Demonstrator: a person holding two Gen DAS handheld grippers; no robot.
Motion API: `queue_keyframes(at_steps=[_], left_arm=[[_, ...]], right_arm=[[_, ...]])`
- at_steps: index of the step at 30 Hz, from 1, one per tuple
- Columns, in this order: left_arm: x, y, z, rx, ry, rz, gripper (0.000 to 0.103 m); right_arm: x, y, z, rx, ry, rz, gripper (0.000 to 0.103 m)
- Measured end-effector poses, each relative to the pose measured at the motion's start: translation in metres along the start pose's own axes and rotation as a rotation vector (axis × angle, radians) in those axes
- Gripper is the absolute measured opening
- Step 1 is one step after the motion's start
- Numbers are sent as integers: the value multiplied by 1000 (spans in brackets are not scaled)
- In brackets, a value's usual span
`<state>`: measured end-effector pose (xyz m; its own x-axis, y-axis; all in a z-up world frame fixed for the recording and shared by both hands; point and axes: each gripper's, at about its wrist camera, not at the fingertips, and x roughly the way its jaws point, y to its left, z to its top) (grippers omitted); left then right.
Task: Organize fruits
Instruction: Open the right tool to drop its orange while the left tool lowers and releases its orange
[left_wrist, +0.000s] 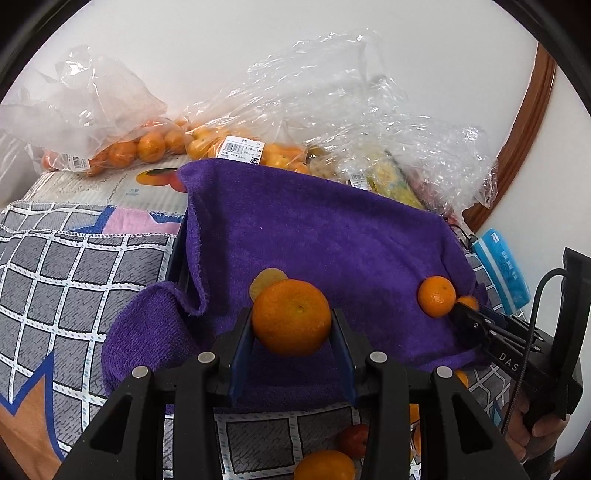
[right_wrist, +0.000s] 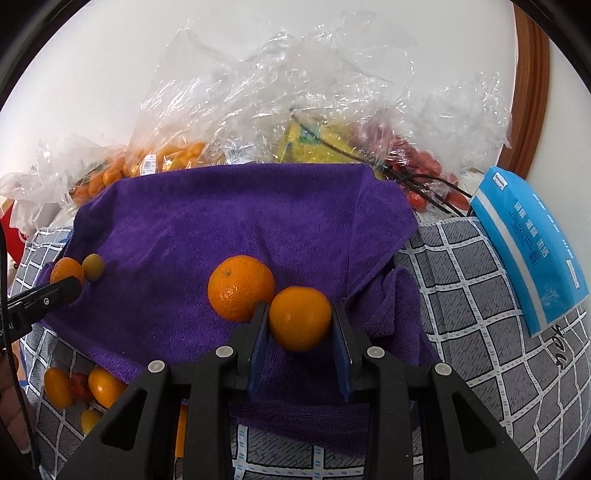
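Observation:
A purple towel (left_wrist: 314, 229) is draped over a raised, box-like shape. My left gripper (left_wrist: 291, 314) is shut on an orange (left_wrist: 291, 317) just over the towel's front part, with a small yellowish fruit (left_wrist: 267, 280) right behind it. In the right wrist view my right gripper (right_wrist: 300, 308) is shut on a smaller orange (right_wrist: 300, 318), which touches a loose orange (right_wrist: 241, 288) lying on the towel (right_wrist: 240, 221). Each gripper shows at the edge of the other's view: the right gripper (left_wrist: 461, 308) and the left gripper (right_wrist: 70, 290).
Clear plastic bags (left_wrist: 332, 110) of oranges, yellow fruit and red fruit (right_wrist: 424, 166) line the wall behind. Loose oranges (right_wrist: 105, 386) and a red fruit (left_wrist: 354, 439) lie on the grey checked cloth (left_wrist: 74, 277) in front. A blue tissue pack (right_wrist: 532, 251) lies at the right.

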<state>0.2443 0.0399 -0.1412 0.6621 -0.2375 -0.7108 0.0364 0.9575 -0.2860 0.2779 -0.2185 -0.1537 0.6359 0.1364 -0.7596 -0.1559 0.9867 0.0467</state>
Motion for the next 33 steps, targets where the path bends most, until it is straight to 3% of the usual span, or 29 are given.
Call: queue_keyframes(at_steps=[3, 12, 14, 29, 33], left_arm=[[0, -2, 0, 9, 2, 6, 39], [-6, -4, -1, 1, -20, -2, 40], [-11, -4, 0, 2, -43, -11, 41], [-37, 7, 2, -55, -112, -55, 43], [-49, 9, 1, -48, -139, -29, 43]], right_arm=[[-5, 2, 0, -4, -22, 1, 41], [-22, 6, 2, -16, -78, 12, 43], [-26, 7, 2, -15, -92, 15, 48], [-57, 21, -1, -20, -162, 56, 49], [-74, 25, -7, 7, -153, 50, 49]])
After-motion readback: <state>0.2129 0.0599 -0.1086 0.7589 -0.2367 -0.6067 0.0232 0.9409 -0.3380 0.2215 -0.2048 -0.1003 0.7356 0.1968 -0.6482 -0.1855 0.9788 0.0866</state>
